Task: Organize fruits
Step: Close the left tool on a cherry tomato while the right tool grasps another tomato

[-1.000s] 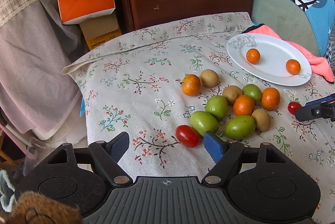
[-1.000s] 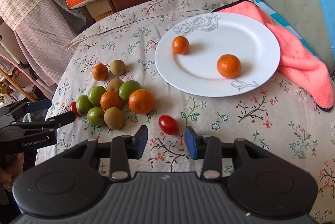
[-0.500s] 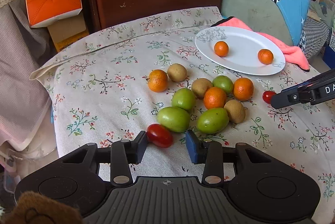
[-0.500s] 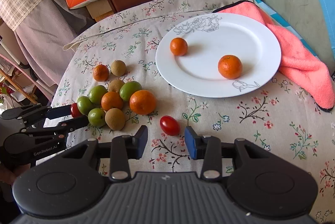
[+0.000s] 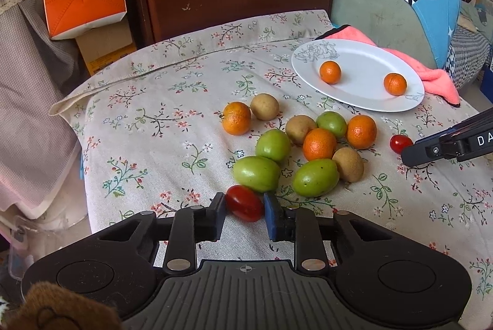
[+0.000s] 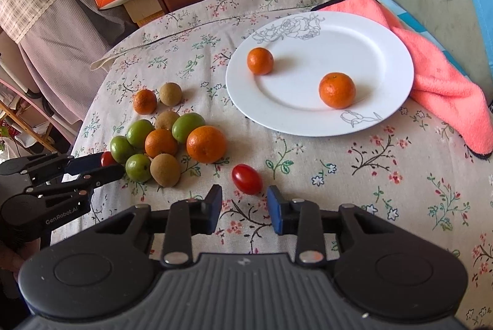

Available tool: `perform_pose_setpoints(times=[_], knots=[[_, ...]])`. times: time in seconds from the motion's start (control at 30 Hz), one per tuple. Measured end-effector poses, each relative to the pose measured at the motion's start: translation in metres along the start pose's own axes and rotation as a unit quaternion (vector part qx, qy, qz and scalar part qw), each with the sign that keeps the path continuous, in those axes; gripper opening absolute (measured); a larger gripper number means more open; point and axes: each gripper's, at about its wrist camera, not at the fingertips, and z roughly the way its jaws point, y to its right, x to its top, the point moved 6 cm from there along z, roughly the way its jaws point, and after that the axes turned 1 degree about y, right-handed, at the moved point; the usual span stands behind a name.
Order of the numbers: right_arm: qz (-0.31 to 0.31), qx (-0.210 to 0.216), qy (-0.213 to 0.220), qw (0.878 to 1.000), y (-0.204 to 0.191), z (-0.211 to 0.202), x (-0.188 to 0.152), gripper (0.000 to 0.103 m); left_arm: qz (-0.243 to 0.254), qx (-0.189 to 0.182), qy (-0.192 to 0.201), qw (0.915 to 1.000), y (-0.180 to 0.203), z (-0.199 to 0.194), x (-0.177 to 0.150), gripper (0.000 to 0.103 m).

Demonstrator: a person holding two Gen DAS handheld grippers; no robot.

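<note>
While the left tool (image 5: 244,212) has just been closing onto the cherry tomato (image 5: 243,203) beside the green fruits (image 5: 256,173), it should squeeze gently. The right tool (image 6: 245,205), closing too, stands open, its own tomato (image 6: 246,179) just ahead.
</note>
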Motion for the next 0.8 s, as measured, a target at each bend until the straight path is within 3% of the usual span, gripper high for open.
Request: perform_pose_setpoints(times=[0.13, 0.5, 0.6, 0.8], knots=[[-0.008, -0.002, -0.001, 1.0, -0.001, 0.001, -0.001, 0.027, -0.003, 0.003, -0.002, 1.0, 0.001, -0.002, 0.0, 0.024], [-0.008, -0.011, 0.013, 1.0, 0.0, 0.005, 0.003, 0.031, -0.014, 0.005, -0.001, 0.9999, 0.001, -0.005, 0.0, 0.024], [-0.023, -0.014, 0.017, 0.999, -0.003, 0.006, 0.002, 0.021, -0.019, 0.007, 0.004, 0.9998, 0.0, -0.008, 0.001, 0.023], [-0.022, -0.007, 0.034, 0.999, -0.006, -0.001, 0.005, 0.021, -0.025, 0.007, 0.007, 0.9996, -0.001, -0.012, 0.003, 0.018]])
